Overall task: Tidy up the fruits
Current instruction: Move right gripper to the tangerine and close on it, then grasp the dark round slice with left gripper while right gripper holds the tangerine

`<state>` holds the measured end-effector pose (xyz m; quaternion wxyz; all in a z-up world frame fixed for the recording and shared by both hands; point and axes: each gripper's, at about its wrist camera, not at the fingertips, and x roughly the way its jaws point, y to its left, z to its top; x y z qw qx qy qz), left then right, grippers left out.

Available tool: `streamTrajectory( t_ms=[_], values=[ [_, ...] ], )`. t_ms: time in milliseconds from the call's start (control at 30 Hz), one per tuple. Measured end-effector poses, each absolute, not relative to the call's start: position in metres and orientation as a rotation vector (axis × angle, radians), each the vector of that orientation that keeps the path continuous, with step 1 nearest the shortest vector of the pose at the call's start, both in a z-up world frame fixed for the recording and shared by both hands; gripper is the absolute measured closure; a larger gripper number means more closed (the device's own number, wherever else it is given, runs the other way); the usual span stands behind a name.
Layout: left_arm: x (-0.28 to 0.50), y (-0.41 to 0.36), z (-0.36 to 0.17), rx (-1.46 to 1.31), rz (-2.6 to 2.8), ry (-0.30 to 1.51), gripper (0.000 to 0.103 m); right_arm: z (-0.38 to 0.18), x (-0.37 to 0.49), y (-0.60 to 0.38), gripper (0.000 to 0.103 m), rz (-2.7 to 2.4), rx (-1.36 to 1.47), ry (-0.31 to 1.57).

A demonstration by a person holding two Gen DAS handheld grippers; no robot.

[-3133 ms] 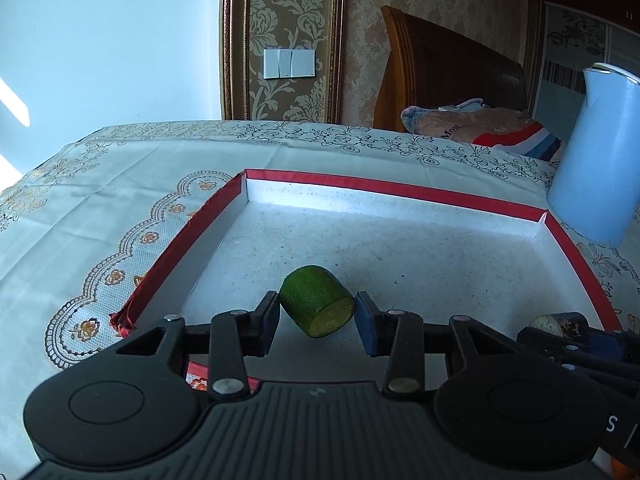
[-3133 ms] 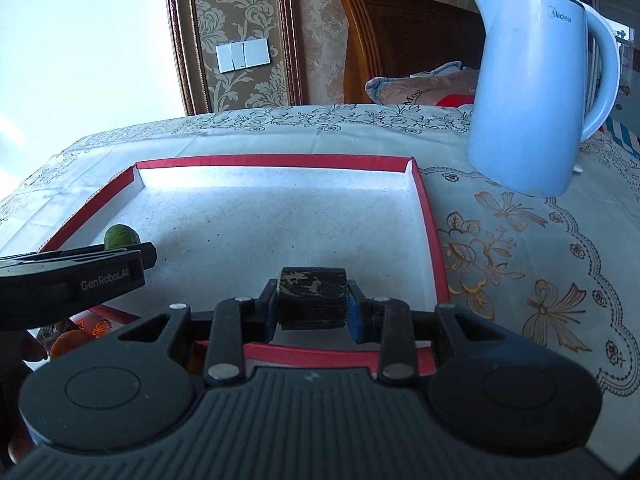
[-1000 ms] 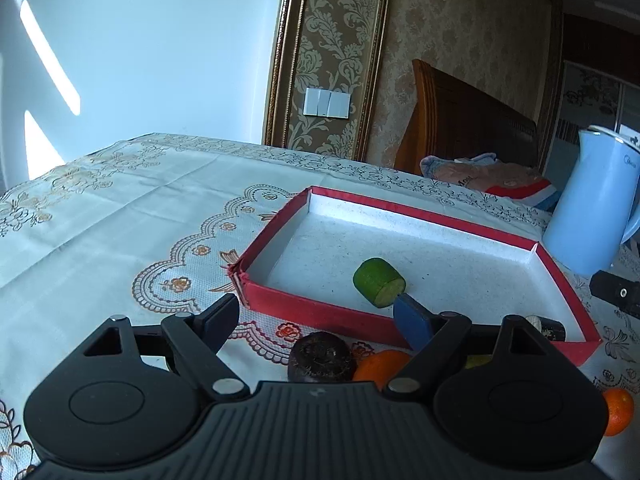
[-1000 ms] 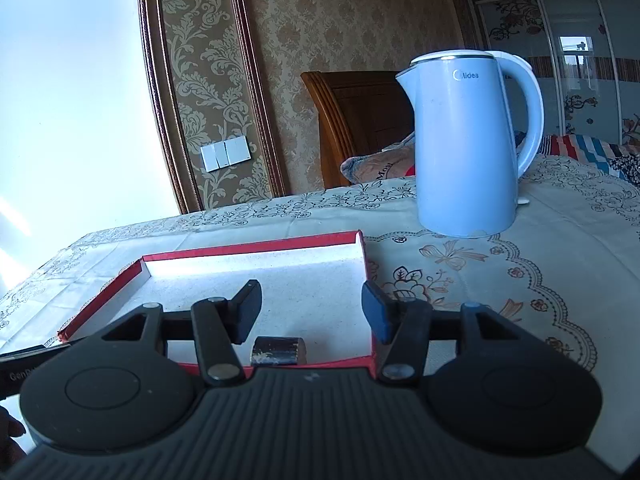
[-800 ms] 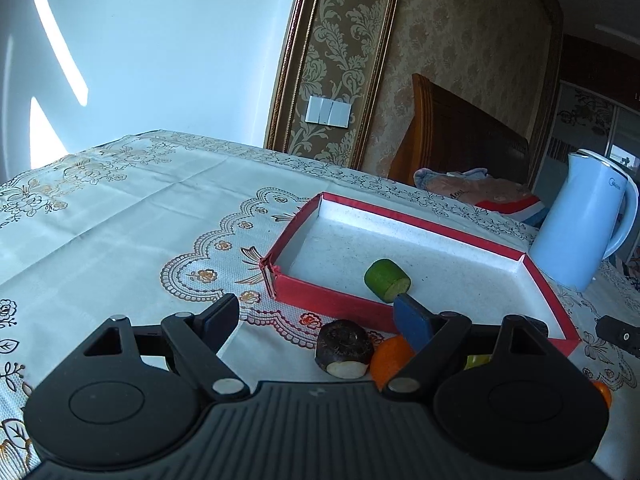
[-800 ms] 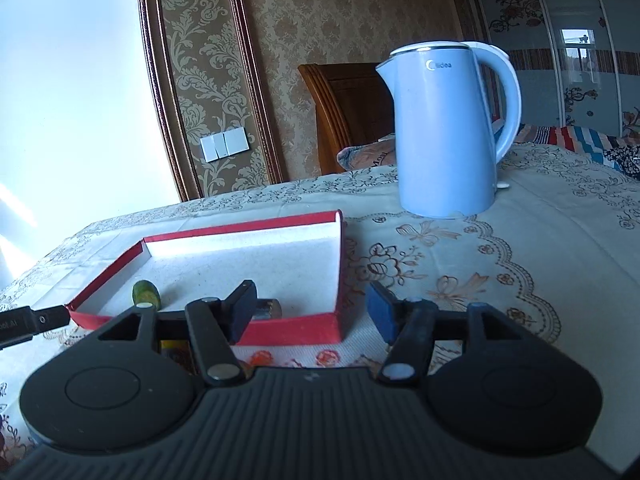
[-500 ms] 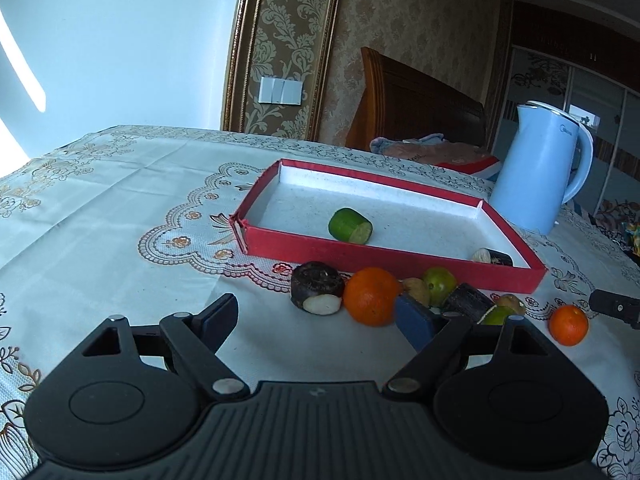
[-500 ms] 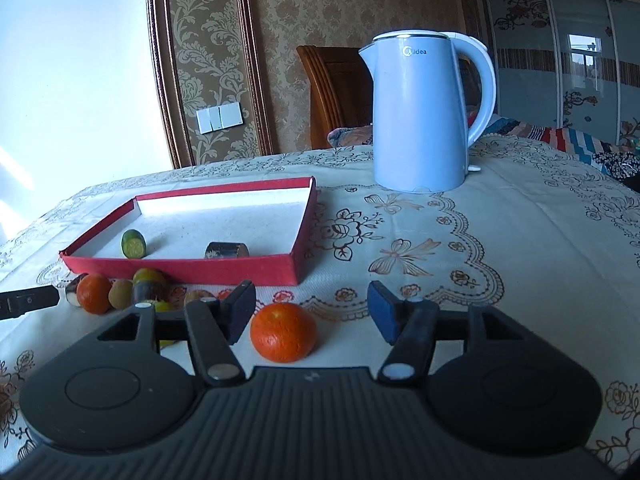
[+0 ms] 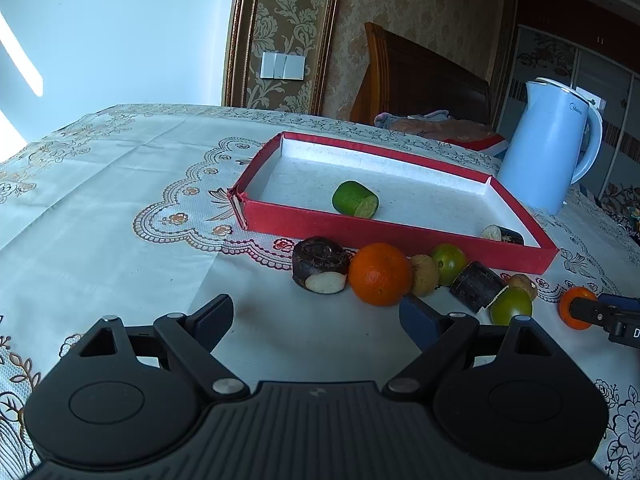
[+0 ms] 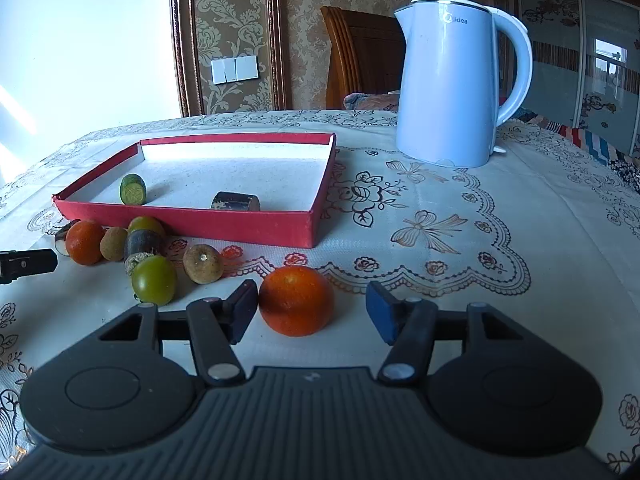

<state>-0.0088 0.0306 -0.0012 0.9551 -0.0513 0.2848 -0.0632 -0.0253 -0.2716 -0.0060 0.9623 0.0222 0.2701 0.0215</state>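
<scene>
Two pieces are seen in the tray [image 10: 192, 222]; about eight fruits [image 10: 154, 280] are left beside it. Both grippers, left [image 9: 316, 312] and right [image 10: 312, 306], are held wide open, empty.

We see the tray [image 10: 192, 222] at 11 o'clock w/ the kettle [image 10: 452, 92] at 1 o'clock behind & right of it. In the tray: cucumber [image 10: 133, 189] at left, cane piece [image 10: 236, 202] to its right. Fruit row [image 10: 120, 246] sits along the tray's front wall, at 9–10 o'clock. One orange [image 10: 296, 300] apart, nearest us, dead centre btw the right gripper [image 10: 312, 312] fingers.
</scene>
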Motion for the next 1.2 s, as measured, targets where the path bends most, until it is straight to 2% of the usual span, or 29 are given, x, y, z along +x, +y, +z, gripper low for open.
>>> streamTrajectory(
  t_ms=[133,233,767,1067,1200],
  values=[
    [-0.009,0.031,-0.001,-0.104,-0.124,0.585,0.013,-0.007,-0.019,-0.267,0.052,0.048,0.034,0.565],
    [-0.009,0.031,-0.001,-0.104,-0.113,0.585,0.013,-0.008,-0.017,-0.266,0.062,0.065,0.036,0.573],
    [-0.004,0.019,0.007,-0.029,-0.17,0.539,0.013,-0.011,-0.015,-0.274,0.064,0.071,0.084,0.586],
    [0.002,0.039,0.004,0.024,-0.08,0.571,0.013,-0.013,-0.014,-0.276,0.064,0.079,0.104,0.593],
    [0.019,0.038,0.0,0.021,-0.074,0.649,0.013,-0.013,-0.014,-0.277,0.064,0.082,0.116,0.592]
  ],
)
